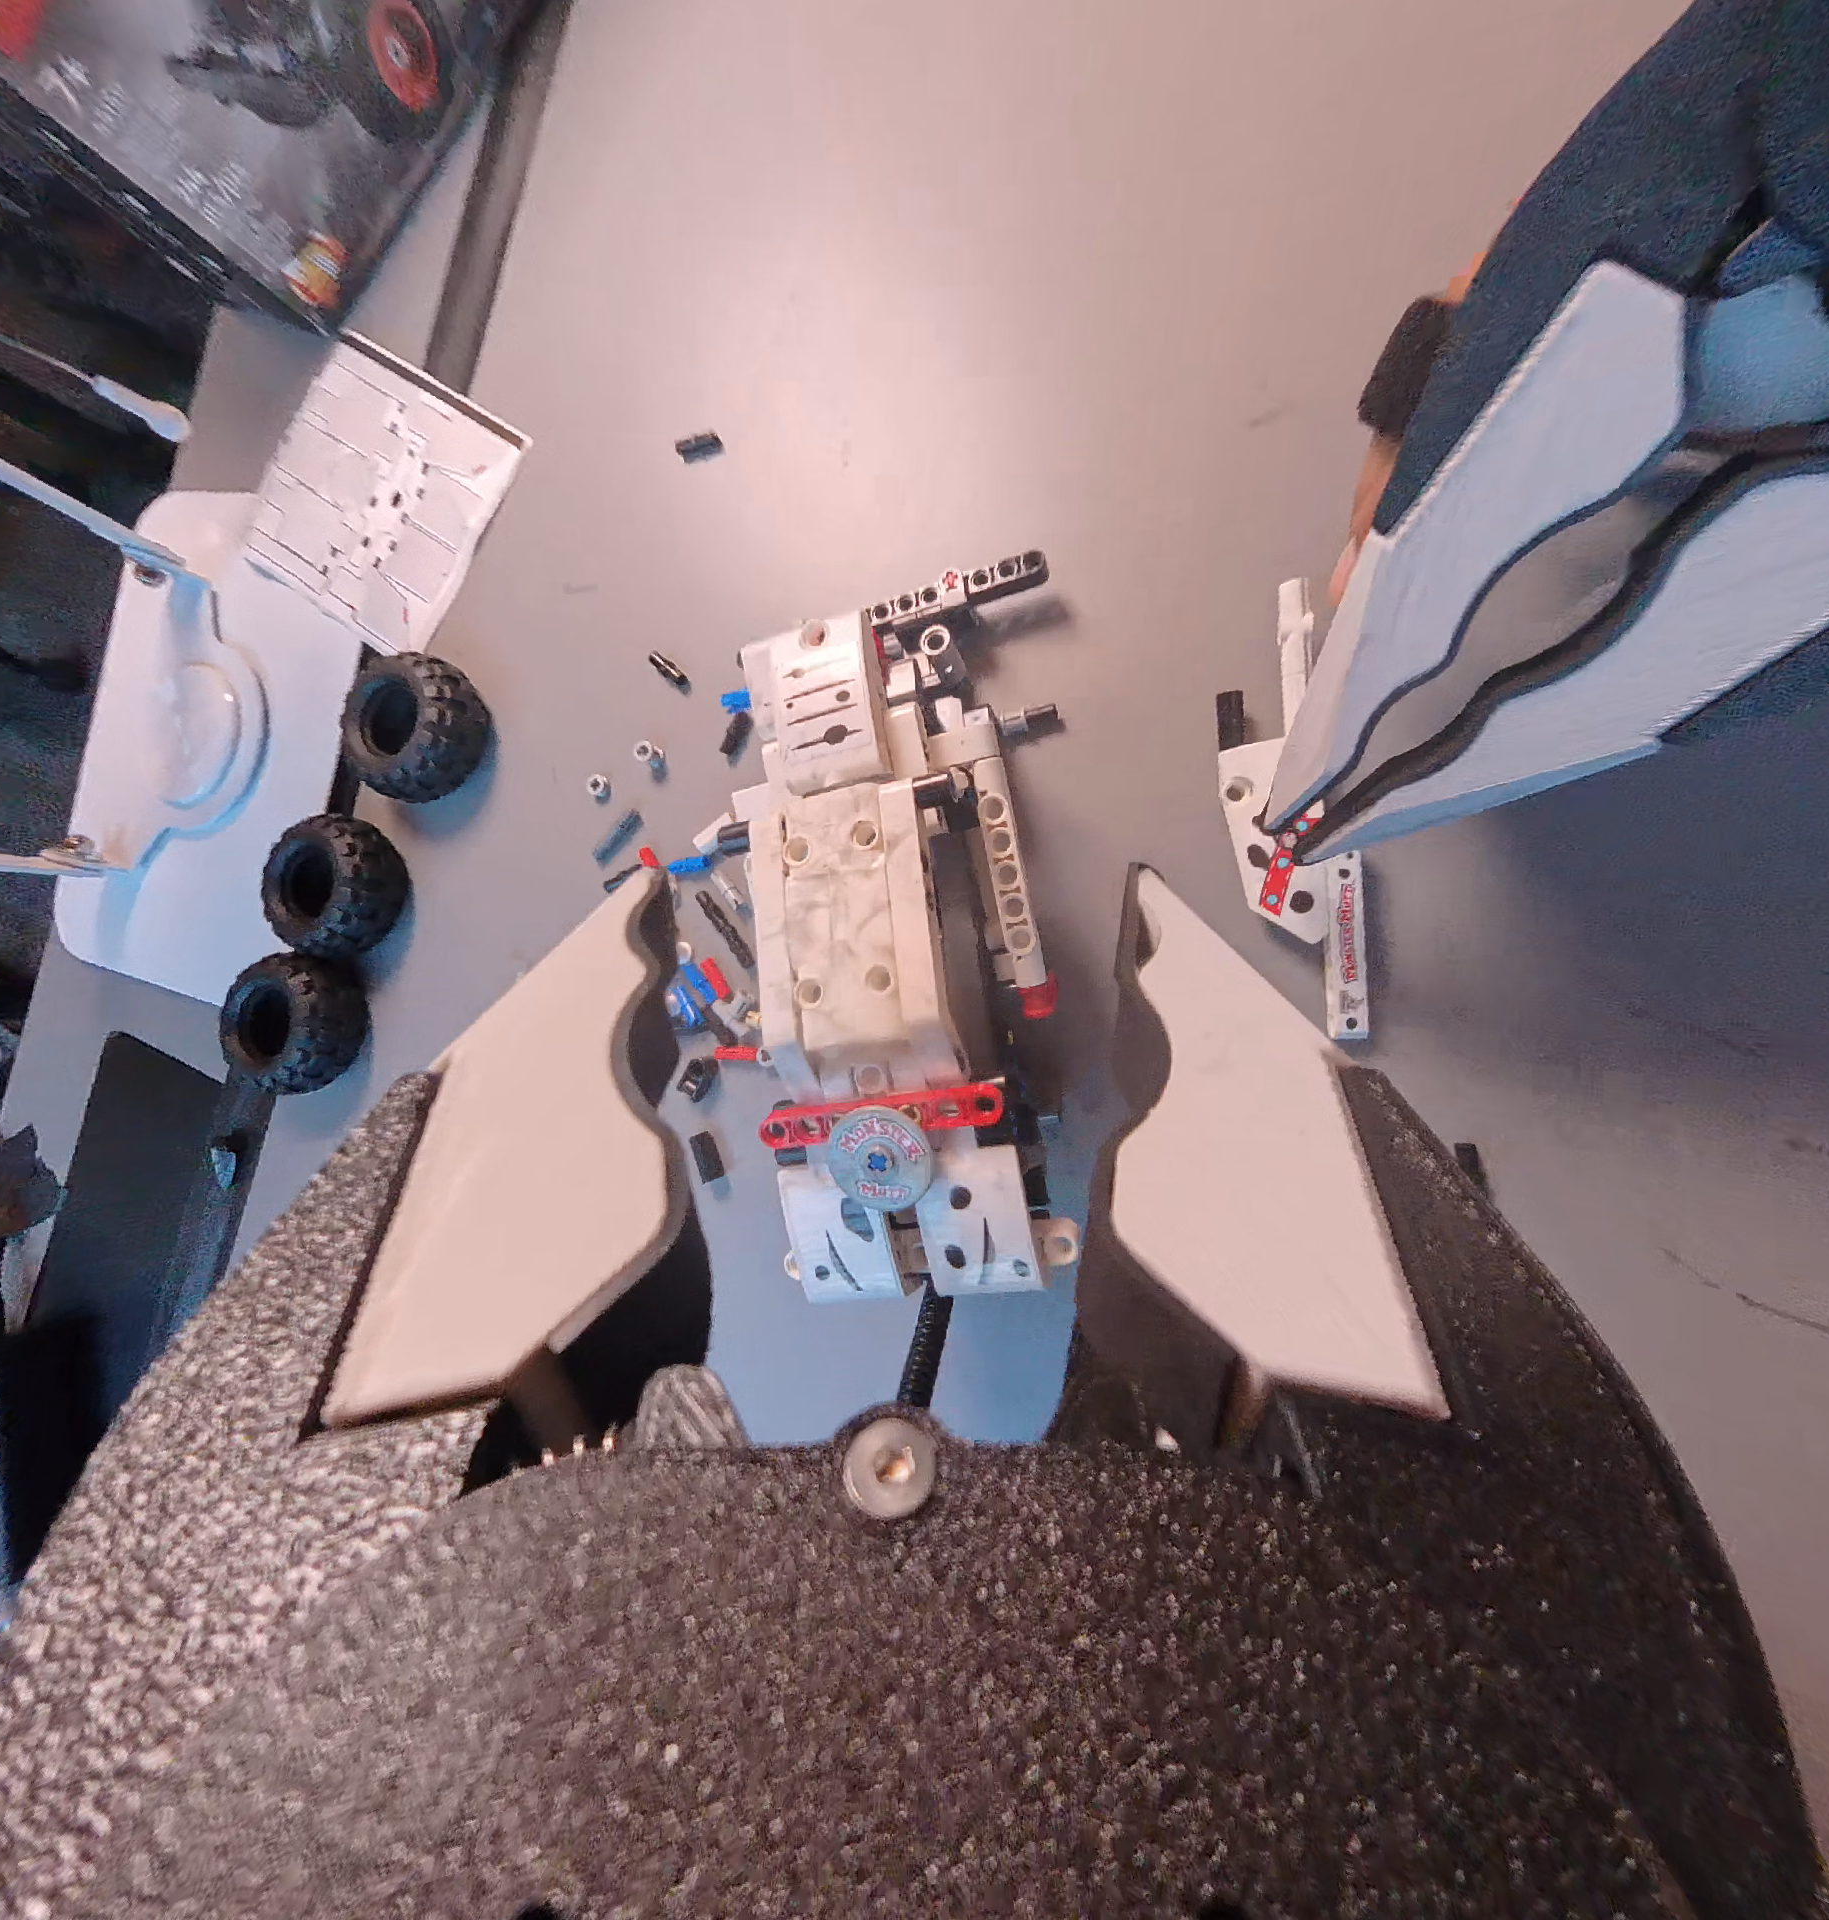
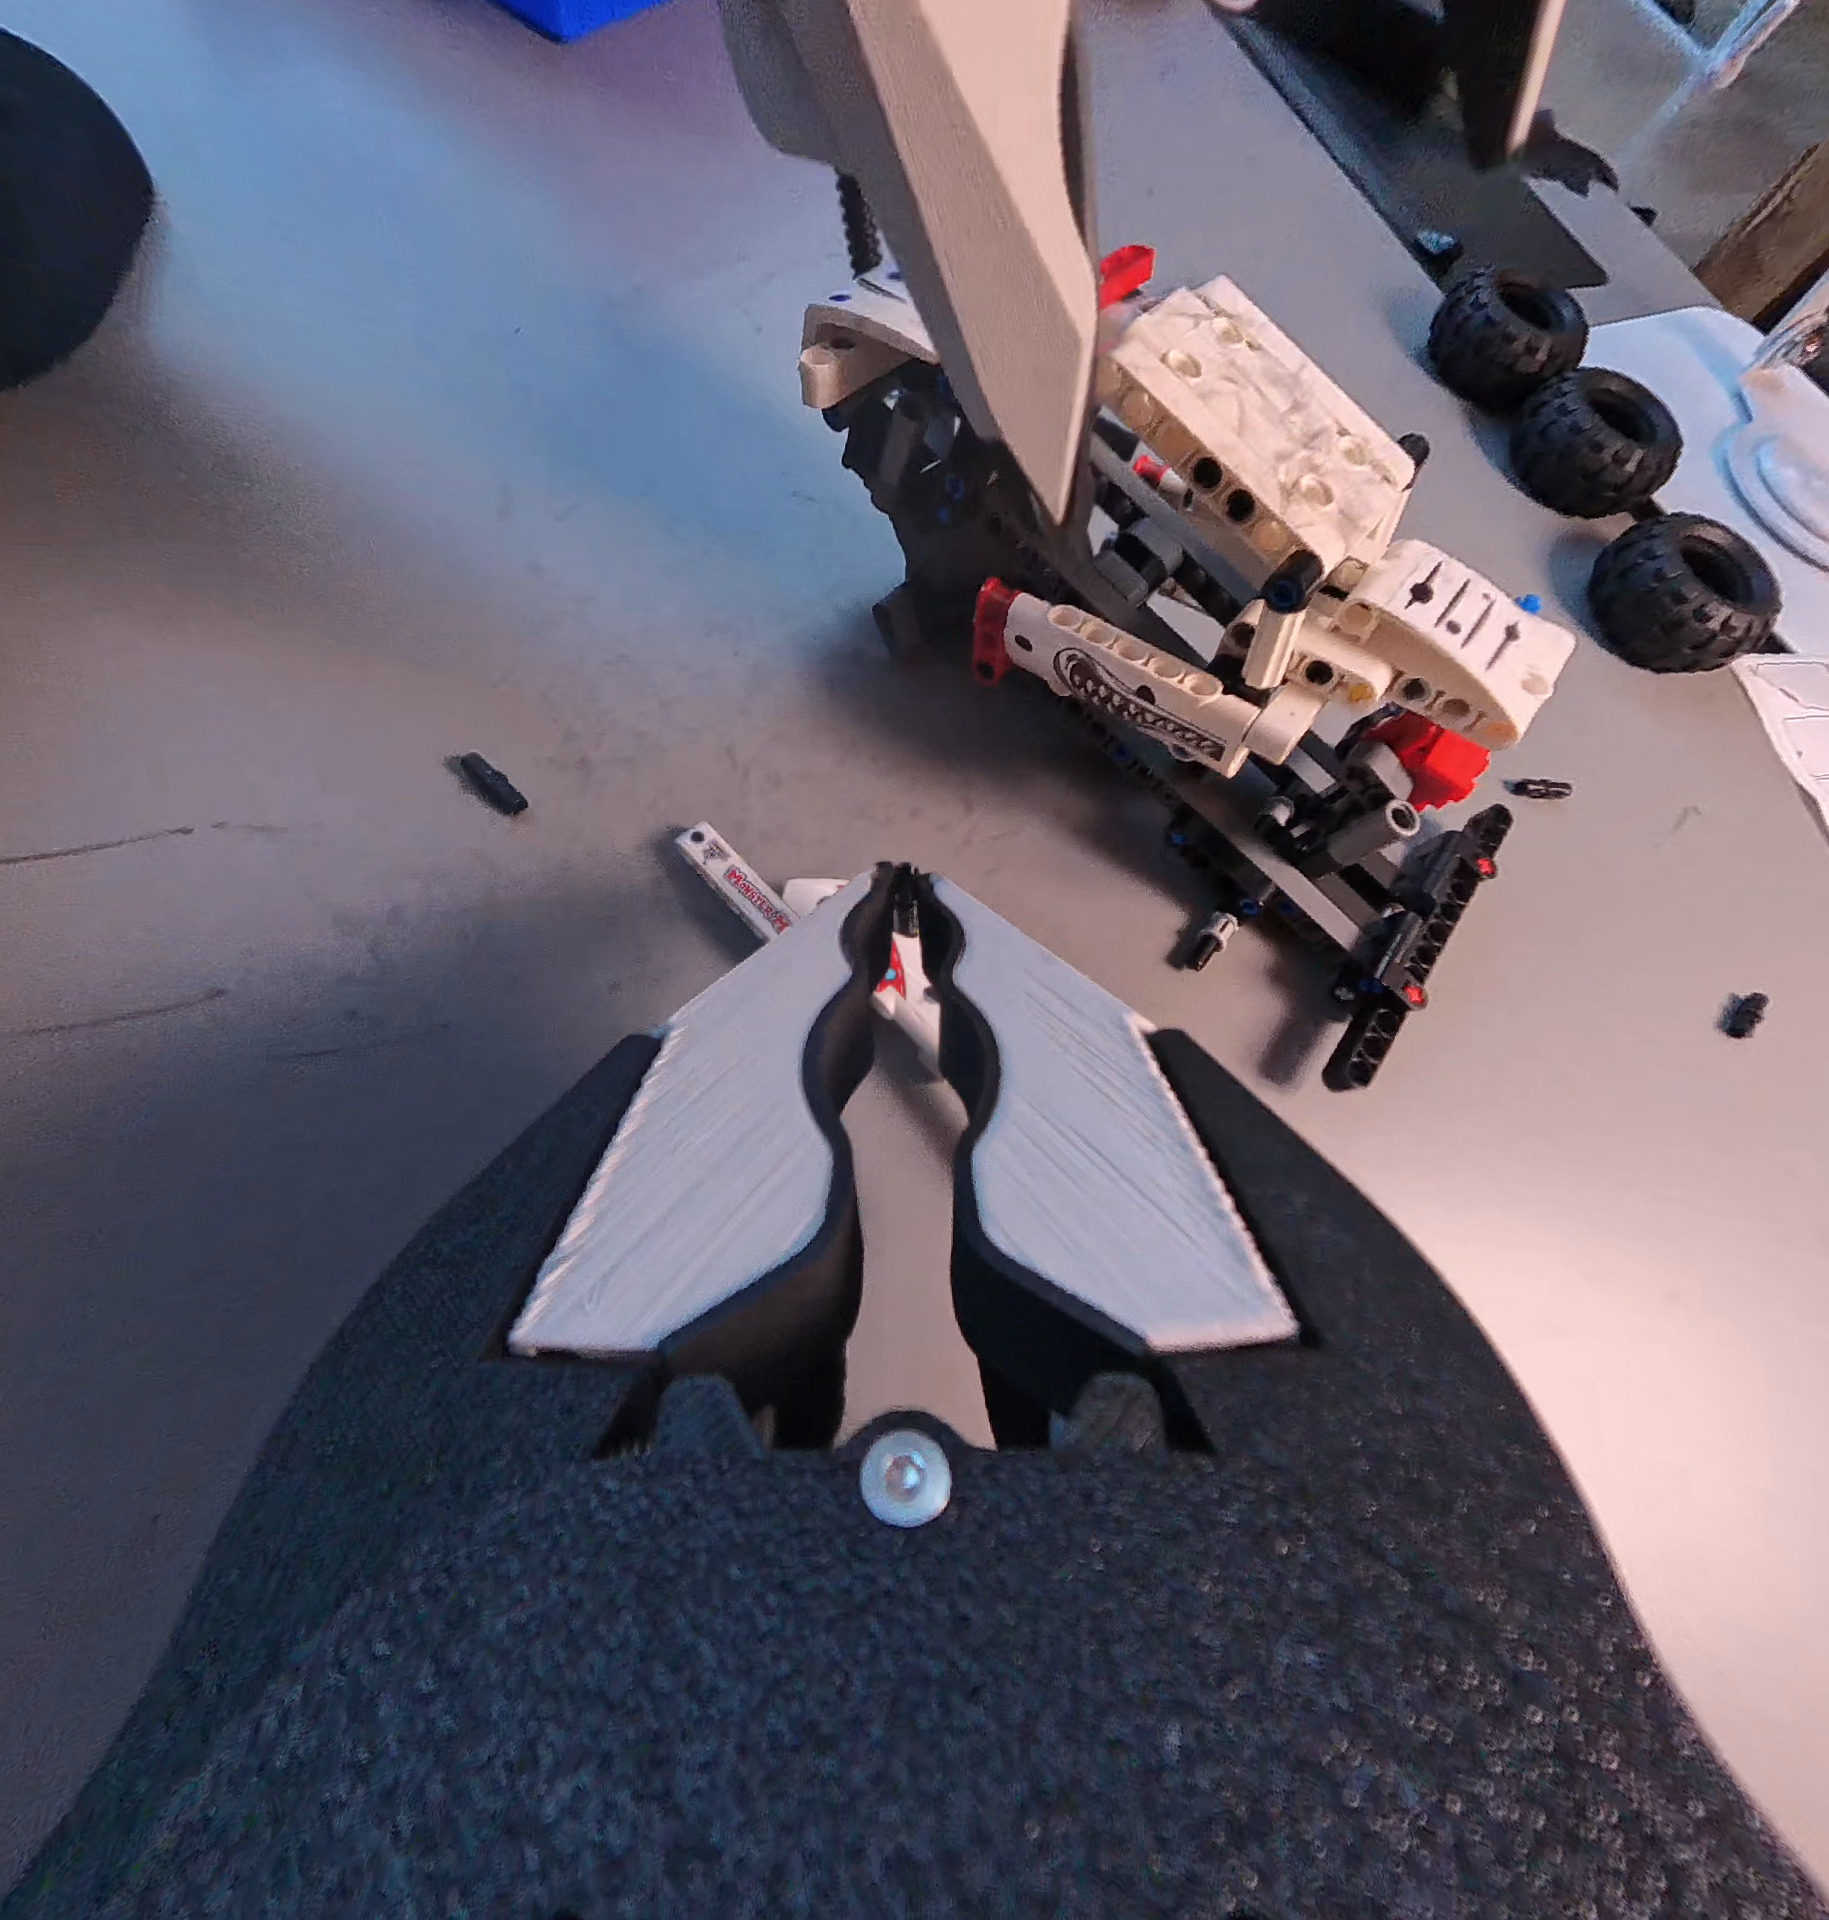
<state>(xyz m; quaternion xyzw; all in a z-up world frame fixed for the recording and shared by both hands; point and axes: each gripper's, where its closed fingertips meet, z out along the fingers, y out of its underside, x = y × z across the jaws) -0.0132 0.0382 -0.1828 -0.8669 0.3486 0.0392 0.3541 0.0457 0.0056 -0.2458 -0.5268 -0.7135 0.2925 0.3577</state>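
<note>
A white, black and red toy brick vehicle body without wheels lies on the grey table. My left gripper is open and hovers over it, one finger on each side, holding nothing. One of its fingers shows above the vehicle in the right wrist view. My right gripper is shut, its tips pinching a flat white panel piece with a red dotted stripe that lies on the table. It also shows in the left wrist view, right of the vehicle, on the same panel.
A long white beam lies by the panel. Three black tyres line up left of the vehicle, next to a white plastic tray and a paper sheet. Small loose pins are scattered about. A dark box stands at the far left.
</note>
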